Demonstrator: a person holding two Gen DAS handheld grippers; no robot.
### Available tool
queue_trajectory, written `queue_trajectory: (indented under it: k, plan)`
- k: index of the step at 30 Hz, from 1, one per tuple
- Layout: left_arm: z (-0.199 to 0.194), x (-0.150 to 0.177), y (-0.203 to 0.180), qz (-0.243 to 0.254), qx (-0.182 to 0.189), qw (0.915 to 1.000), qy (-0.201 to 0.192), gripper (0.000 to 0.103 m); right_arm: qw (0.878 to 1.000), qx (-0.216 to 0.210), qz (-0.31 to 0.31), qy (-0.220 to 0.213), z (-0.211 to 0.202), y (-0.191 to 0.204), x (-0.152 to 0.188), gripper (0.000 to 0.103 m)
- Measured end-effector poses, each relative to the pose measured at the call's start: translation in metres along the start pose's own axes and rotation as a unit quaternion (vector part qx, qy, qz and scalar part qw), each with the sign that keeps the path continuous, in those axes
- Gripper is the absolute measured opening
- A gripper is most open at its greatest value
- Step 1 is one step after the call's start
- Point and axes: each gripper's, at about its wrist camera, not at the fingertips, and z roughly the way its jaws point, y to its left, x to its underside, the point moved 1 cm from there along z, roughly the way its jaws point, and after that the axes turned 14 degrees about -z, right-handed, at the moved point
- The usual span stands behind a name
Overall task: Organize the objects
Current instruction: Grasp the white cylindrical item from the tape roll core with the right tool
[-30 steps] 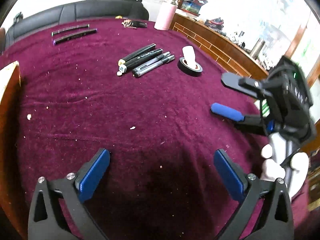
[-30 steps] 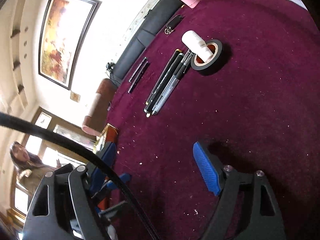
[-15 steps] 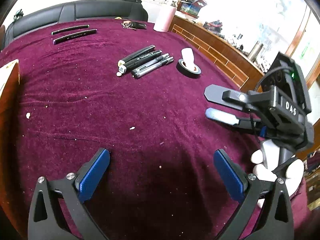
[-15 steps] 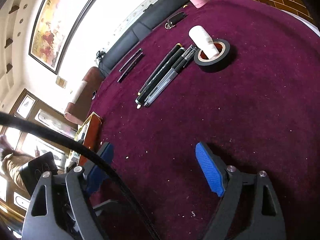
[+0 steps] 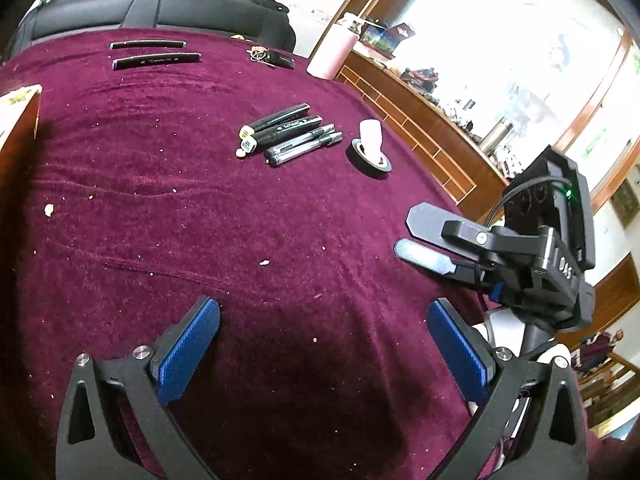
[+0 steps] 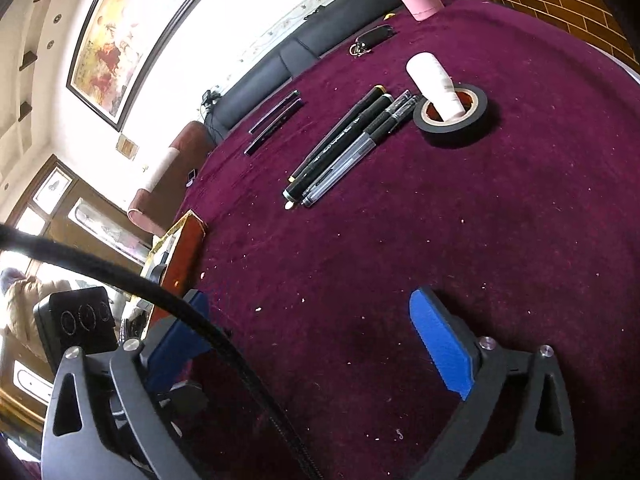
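Observation:
Several black markers and pens (image 5: 290, 134) lie side by side on the maroon cloth table (image 5: 200, 220); they also show in the right wrist view (image 6: 352, 144). Beside them a white bottle (image 5: 371, 138) stands inside a black tape roll (image 5: 370, 159), which also shows in the right wrist view (image 6: 452, 114). Two flat black bars (image 5: 154, 53) lie at the far edge. My left gripper (image 5: 324, 340) is open and empty above bare cloth. My right gripper (image 6: 312, 344) is open and empty, and it shows in the left wrist view (image 5: 418, 232) to the right.
A pink cylinder (image 5: 332, 60) and a black key case with keys (image 5: 274, 58) sit at the table's far side. A wooden box (image 5: 18, 120) stands at the left edge. A black sofa (image 5: 160, 10) lies behind, a wooden sill (image 5: 420, 128) to the right.
The right gripper has moved left and nearer in the left wrist view. Its own view has swung so the pens and tape sit more central. Both stay open.

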Motion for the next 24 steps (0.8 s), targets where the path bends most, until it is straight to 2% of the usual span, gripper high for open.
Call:
queue_trajectory:
  k: [5,10,12,16,21,23,24]
  plan:
    - [0.003,0.002,-0.005,0.013,-0.018,0.9997,0.003,0.101,1.0,0.002,-0.003,-0.001,0.0,0.001,0.0,0.103]
    - [0.008,0.005,-0.013,0.048,-0.05,0.9975,0.014,0.101,1.0,0.007,-0.009,0.0,0.0,0.004,0.0,0.103]
    - [0.007,0.005,-0.011,0.047,-0.043,0.9978,0.016,0.101,1.0,0.01,-0.01,0.0,0.0,0.005,0.001,0.103]
    - [0.001,0.001,0.0,0.016,-0.004,0.9998,0.015,0.101,1.0,0.015,-0.014,0.001,0.001,0.007,0.001,0.103]
    - [0.0,-0.001,0.0,0.012,0.004,0.9997,0.018,0.101,0.999,0.028,-0.022,0.012,0.004,0.011,-0.001,0.102]
    - [-0.001,-0.002,0.001,0.008,0.01,0.9997,0.018,0.101,0.998,0.058,-0.008,0.036,0.005,0.012,-0.006,0.089]
    - [-0.001,-0.002,0.002,0.007,0.012,0.9997,0.018,0.101,0.995,0.077,0.009,0.059,0.005,0.013,-0.011,0.089]
